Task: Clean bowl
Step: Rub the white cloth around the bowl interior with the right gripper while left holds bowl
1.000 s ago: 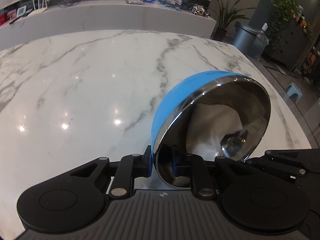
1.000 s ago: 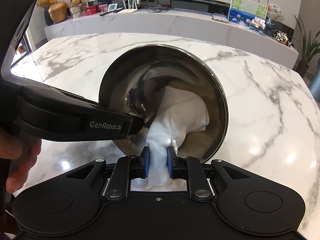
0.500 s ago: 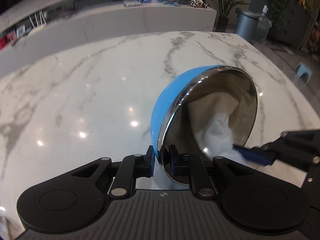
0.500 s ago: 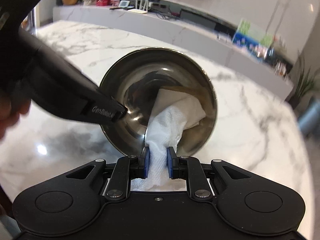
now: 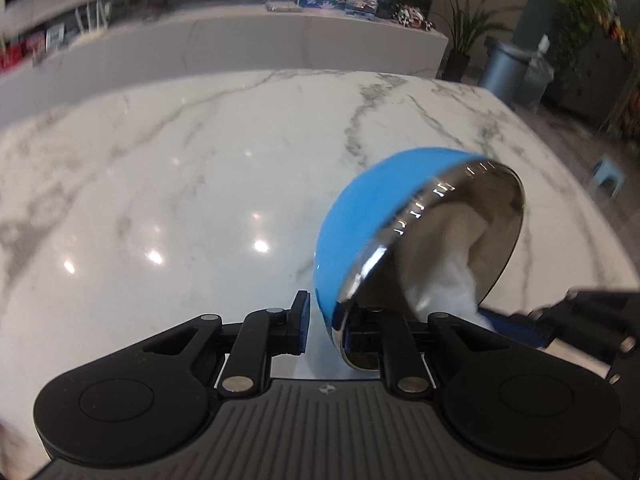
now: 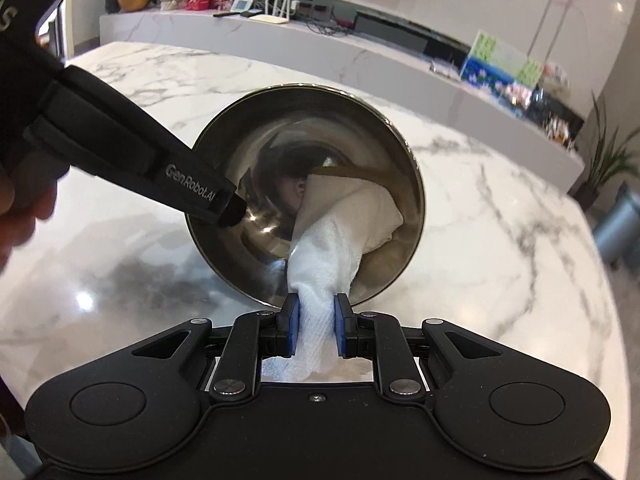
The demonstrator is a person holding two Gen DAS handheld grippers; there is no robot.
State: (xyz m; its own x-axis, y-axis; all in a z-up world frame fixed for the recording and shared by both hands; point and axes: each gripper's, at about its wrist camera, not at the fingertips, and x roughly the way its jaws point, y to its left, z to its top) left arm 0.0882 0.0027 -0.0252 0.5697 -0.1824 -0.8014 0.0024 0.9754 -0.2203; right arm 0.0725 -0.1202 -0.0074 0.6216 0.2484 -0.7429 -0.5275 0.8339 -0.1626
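Left gripper clamped on tilted blue steel bowl rim above marble counter, right gripper pinching white paper towel inside bowl

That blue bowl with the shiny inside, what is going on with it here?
A person is wiping it out with two hand-held grippers. The left gripper has a finger on each side of the rim of the blue bowl with the polished steel inside, holding it tilted on its side above the white marble table. The right gripper is clamped on a wad of white paper towel and presses it against the inner wall. The wiping is under way.
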